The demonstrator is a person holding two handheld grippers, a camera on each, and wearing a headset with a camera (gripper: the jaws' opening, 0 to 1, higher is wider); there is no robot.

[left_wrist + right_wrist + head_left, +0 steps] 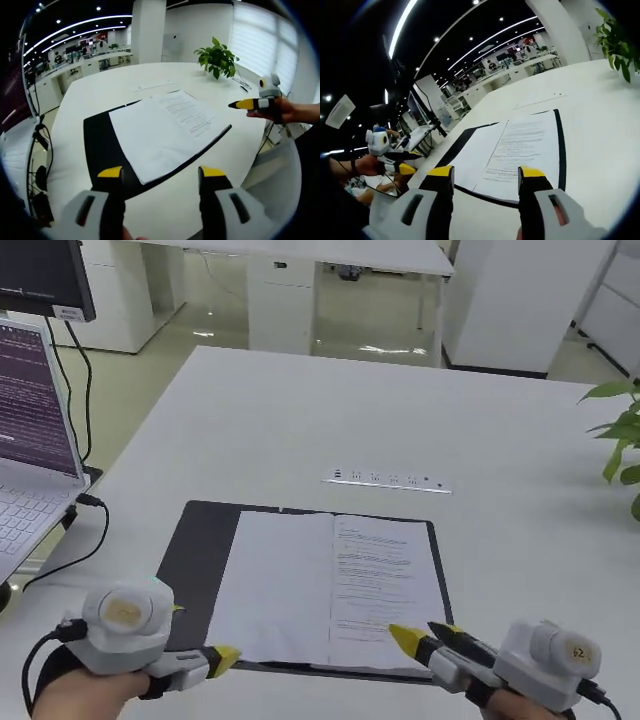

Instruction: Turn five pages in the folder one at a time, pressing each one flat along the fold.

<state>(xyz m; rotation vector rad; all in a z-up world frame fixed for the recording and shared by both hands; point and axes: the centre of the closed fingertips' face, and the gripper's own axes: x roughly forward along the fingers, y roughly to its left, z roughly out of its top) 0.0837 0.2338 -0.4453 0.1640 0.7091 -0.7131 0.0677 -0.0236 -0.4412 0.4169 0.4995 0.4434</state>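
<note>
One white table (pixel 300 410) carries everything, and on it lies one black folder (pixel 195 550), open and flat, near the person's edge. Two sheet faces show inside the folder: a blank left page (pixel 275 580) and a printed right page (pixel 385 580), meeting at the fold down the folder's middle; the print is in short blocks of lines, too small to read. One open laptop (pixel 25 450) stands well left of the folder, its screen full of text lines that cannot be read, with one dark monitor (pixel 40 275) behind it bearing a small white label, also unreadable. One leafy green plant (pixel 620 435) sits far right of the folder. One narrow strip of sockets (pixel 388 481) is set into the table just beyond the folder's far edge. Two grippers with yellow tips hang off the folder's near edge: the left gripper (pixel 161 172) by the near left corner, jaws spread and holding nothing, and the right gripper (pixel 482 171) by the near right corner, jaws likewise apart and holding nothing, neither touching the pages
</note>
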